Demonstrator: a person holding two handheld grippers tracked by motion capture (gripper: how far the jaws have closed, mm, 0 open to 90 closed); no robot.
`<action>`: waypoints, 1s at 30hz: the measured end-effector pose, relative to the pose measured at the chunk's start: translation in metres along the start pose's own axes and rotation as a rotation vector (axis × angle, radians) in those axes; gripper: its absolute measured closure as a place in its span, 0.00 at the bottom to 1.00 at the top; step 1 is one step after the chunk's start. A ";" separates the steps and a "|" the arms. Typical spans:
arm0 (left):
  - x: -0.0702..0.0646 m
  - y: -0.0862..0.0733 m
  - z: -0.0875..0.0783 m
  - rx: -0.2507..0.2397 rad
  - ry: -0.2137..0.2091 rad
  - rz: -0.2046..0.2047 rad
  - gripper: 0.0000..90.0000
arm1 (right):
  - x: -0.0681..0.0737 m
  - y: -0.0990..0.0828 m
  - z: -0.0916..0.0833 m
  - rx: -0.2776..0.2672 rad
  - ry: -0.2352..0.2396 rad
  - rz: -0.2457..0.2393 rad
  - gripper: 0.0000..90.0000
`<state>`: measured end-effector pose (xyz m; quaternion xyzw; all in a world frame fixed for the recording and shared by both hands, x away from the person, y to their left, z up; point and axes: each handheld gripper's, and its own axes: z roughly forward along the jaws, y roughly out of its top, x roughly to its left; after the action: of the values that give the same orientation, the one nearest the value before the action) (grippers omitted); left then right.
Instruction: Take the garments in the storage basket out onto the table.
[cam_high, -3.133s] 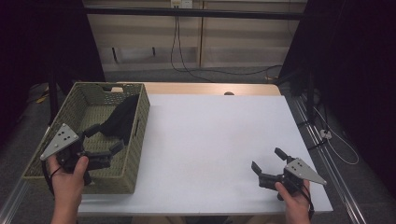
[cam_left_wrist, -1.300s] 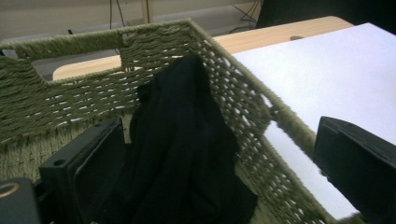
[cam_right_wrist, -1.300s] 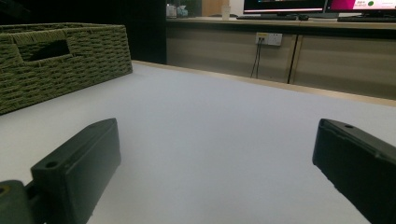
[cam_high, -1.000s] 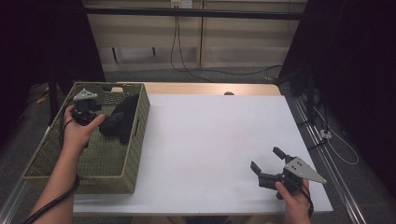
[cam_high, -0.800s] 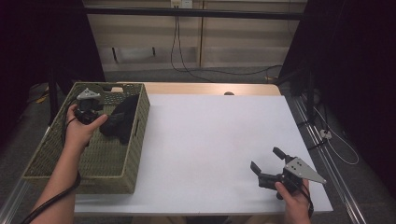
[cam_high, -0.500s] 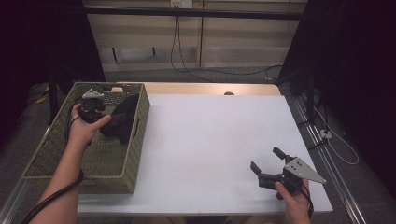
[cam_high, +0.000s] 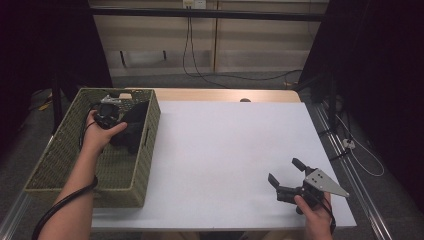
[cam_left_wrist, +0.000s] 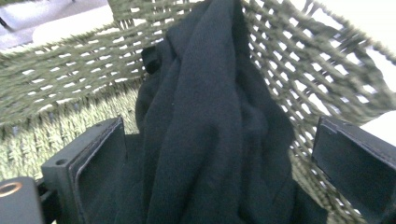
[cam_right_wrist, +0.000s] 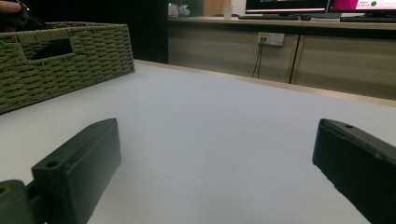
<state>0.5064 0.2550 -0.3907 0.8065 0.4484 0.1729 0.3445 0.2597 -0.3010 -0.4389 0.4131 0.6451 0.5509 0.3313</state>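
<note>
With jaws apart around the black cloth (cam_left_wrist: 210, 126) at upper left, the left gripper (cam_high: 111, 116) risked snagging the woven basket (cam_high: 60, 150) wall; the right gripper (cam_high: 286, 180) lay open.

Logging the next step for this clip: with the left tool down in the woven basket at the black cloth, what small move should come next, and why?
Probably close the left tool on the black cloth. Its jaws stand wide open on either side of the bunched fabric, which rises between them against the wall of the woven basket, so nothing is gripped yet. The right tool rests open on the white table, apart from the work.
</note>
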 end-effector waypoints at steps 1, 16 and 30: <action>0.001 0.000 0.002 0.007 0.003 0.001 0.04 | 0.000 0.000 0.000 0.000 0.000 0.000 0.00; 0.006 0.002 0.031 0.080 -0.008 0.020 0.05 | -0.001 0.000 0.000 -0.002 0.000 0.004 0.00; 0.014 -0.013 0.055 0.114 -0.052 0.012 0.05 | -0.001 -0.001 0.000 -0.002 0.001 0.013 0.00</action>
<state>0.5382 0.2490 -0.4388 0.8317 0.4434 0.1280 0.3086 0.2595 -0.3018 -0.4395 0.4167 0.6421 0.5537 0.3280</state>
